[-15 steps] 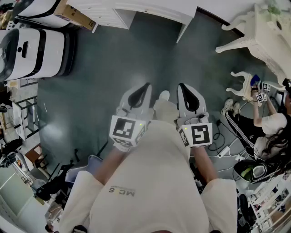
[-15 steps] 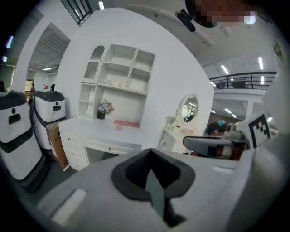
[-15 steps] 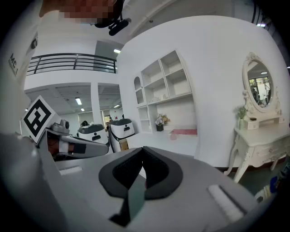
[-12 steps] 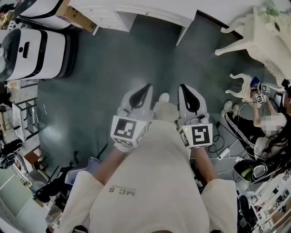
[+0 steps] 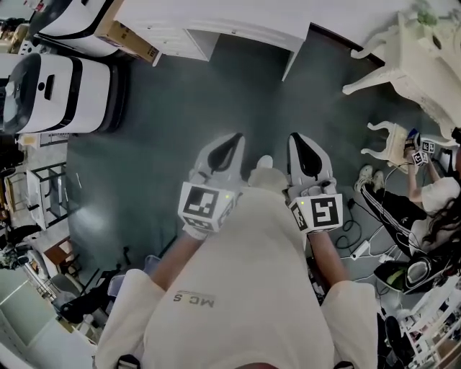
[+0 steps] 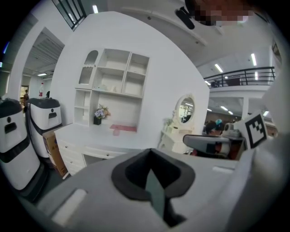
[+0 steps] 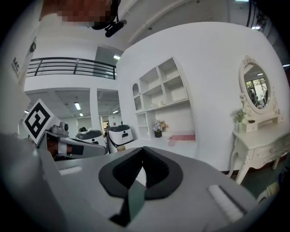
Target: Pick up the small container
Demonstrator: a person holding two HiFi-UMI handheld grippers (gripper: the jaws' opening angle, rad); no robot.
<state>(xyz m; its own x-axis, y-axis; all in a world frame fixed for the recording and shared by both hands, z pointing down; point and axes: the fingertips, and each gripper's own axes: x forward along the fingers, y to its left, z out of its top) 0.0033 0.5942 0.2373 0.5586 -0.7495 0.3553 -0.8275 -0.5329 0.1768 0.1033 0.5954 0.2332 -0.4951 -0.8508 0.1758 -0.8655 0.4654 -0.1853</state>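
Since the earlier frame the head view has shifted. The white machine (image 5: 68, 83) at left and the white worktop (image 5: 216, 18) now sit slightly lower in the frame, which suggests the person is closing on the worktop. The left gripper (image 5: 232, 138) and right gripper (image 5: 297, 138) point ahead of the body, fingers clenched on nothing. The small container cannot be identified with certainty. A dark flower pot (image 6: 98, 119) and a pink item (image 6: 123, 128) rest on the worktop, well apart from both grippers. Pickup has not begun.
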